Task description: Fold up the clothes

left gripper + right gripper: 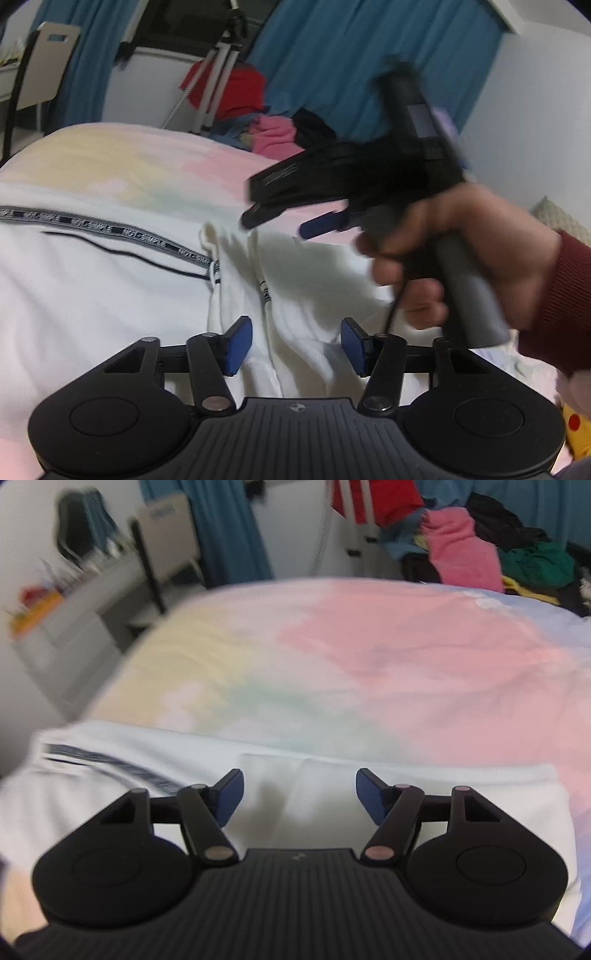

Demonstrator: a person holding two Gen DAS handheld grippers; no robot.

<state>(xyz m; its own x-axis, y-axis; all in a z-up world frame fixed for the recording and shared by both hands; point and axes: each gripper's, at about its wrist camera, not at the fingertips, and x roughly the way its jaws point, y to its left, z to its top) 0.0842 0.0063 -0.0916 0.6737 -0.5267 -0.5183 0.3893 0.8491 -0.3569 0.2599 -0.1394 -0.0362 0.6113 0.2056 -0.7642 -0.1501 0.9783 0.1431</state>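
A pastel tie-dye bedspread [369, 657] carries a white garment with a dark lettered stripe [110, 288] on its near side. Above the garment, the left gripper [295, 345] and right gripper [299, 797] hover, fingers spread, empty.

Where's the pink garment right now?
The pink garment sits in the clothes pile past the bed's far edge, upper right in the right wrist view, between red and black items.

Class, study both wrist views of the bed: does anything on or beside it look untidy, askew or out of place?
Yes. The white garment on the bed is rumpled, with a bunched fold near its middle. Behind the bed, a heap of clothes in pink, red, green and black lies jumbled. Both grippers, left and right, are open and hold nothing.
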